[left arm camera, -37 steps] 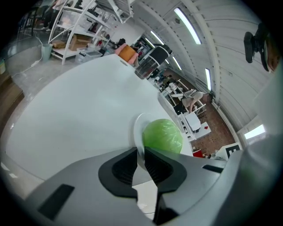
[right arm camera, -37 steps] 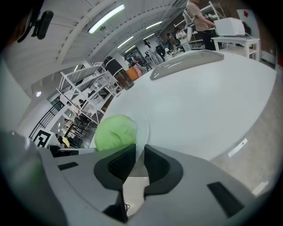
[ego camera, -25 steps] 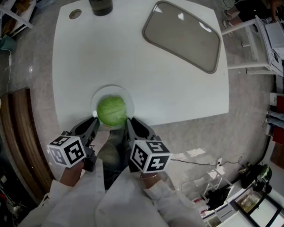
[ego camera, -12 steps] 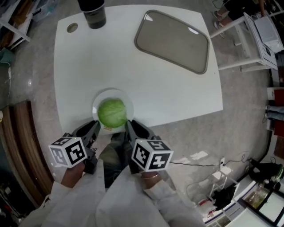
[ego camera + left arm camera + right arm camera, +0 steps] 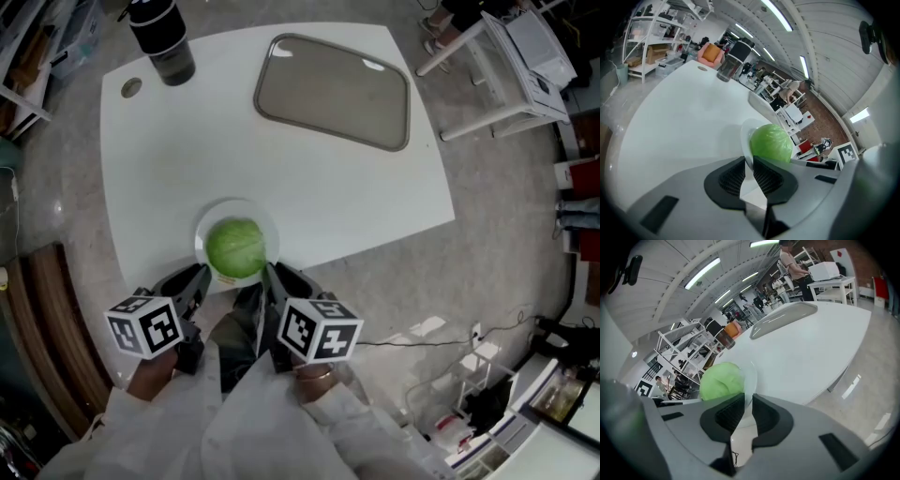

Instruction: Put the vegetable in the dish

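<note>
A green round cabbage lies in a white dish at the near edge of the white table. My left gripper pinches the dish's left near rim and my right gripper its right near rim. In the left gripper view the thin dish rim runs into the narrow gap of my left gripper, with the cabbage just beyond. In the right gripper view my right gripper is shut on the dish rim beside the cabbage.
A grey rectangular tray lies at the table's far right. A dark tumbler stands at the far left by a round hole. White racks stand to the right, a wooden bench to the left, cables on the floor.
The dish with the cabbage has come closer to the table's near edge, held between both grippers. The view has pulled back, so the tumbler and tray show farther in.
</note>
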`<state>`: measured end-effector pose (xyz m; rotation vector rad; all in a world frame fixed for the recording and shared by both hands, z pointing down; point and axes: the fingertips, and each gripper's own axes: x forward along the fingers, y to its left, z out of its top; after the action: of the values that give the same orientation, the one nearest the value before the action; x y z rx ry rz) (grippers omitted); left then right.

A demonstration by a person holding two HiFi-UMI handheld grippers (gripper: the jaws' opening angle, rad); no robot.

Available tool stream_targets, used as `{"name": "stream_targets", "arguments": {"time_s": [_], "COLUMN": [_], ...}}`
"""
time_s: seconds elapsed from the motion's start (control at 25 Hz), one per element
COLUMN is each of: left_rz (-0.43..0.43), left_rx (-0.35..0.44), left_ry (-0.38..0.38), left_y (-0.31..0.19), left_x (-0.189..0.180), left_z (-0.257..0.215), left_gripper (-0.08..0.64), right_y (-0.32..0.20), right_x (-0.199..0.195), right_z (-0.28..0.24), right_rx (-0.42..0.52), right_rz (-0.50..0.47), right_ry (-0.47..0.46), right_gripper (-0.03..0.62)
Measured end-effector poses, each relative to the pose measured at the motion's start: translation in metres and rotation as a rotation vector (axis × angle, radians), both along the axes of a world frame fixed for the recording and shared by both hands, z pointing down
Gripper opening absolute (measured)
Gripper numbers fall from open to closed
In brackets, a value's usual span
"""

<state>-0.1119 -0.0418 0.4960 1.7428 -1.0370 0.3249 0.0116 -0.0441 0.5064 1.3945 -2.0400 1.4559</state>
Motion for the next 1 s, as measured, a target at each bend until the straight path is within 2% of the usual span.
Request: {"name": "stream_targets", "arguments": {"time_s": [0.2,0.36,0.8,1.0], "left_rz": [0.047,0.053,0.026,0.031], "left_rx": [0.017,0.036,0.056,0.071], "left_ry": [-0.004,-0.009,0.005,-0.013], "left_y": [-0.015,-0.04,-0.137,-0.184], "left_x": [0.027,0.054,0.126,0.143], "left_z": [-0.005,-0.012,-0.023,-0.029], "left_gripper": [0.055,0.055,0.055,0.055], "right_y": [-0.014,-0.039,-0.142,-0.19], "right_x": [0.027,0.053,0.125,0.142], "right_z": [-0.005,-0.01,-0.024,-0.03], "right_rx": [0.003,0.012,0.033,0.032], "right_rz": [0.012,0.008,-0.026,-0.027], "right_ry": [-0.001,-0.004,0.013,0.011], "right_gripper": [0.06,0.06,0.06,0.06]}}
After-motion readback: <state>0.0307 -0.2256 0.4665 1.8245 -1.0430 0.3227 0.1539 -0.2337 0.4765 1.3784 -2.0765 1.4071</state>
